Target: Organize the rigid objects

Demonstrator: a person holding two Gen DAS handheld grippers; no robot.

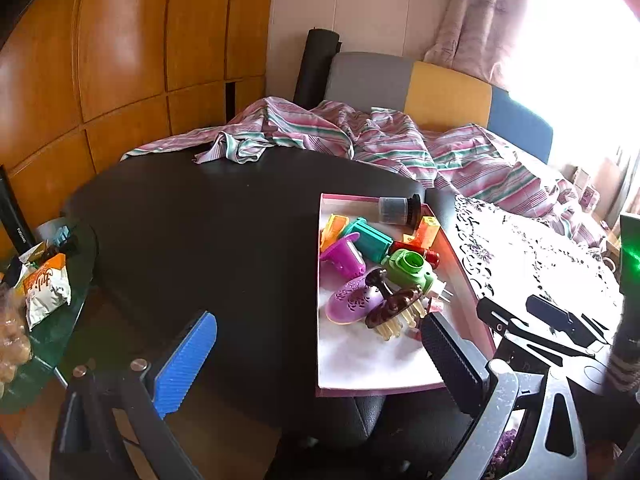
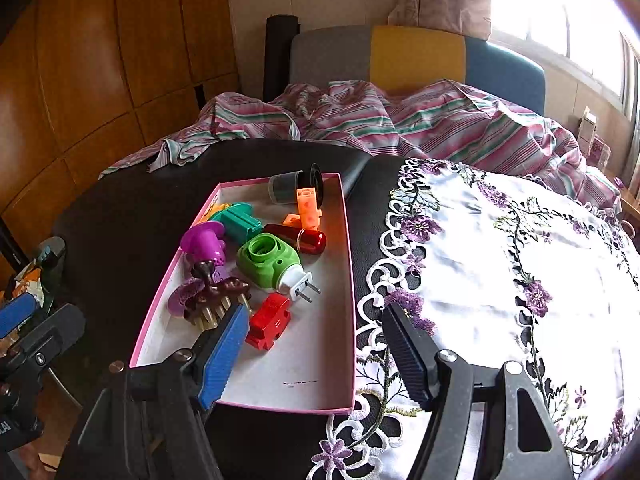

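A pink-rimmed shallow tray (image 2: 288, 376) (image 1: 360, 360) lies on the black table and holds several small rigid items. Among them are a green plug-in device (image 2: 268, 260) (image 1: 408, 270), a red toy block (image 2: 268, 326), a dark red cylinder (image 2: 300, 238), a brown brush (image 2: 216, 296) and a grey jar (image 2: 292, 186). My right gripper (image 2: 316, 356) hovers open over the tray's near right corner, empty, its blue finger just short of the red block. My left gripper (image 1: 316, 364) stands wide open at the tray's near left corner, holding nothing.
A white embroidered cloth (image 2: 500, 260) covers the table right of the tray. Striped bedding (image 2: 400, 124) is piled along the far edge before a multicoloured chair back (image 1: 440, 92). Bare black tabletop (image 1: 200, 220) stretches left of the tray. Snack bags (image 1: 44, 292) sit on a low side table.
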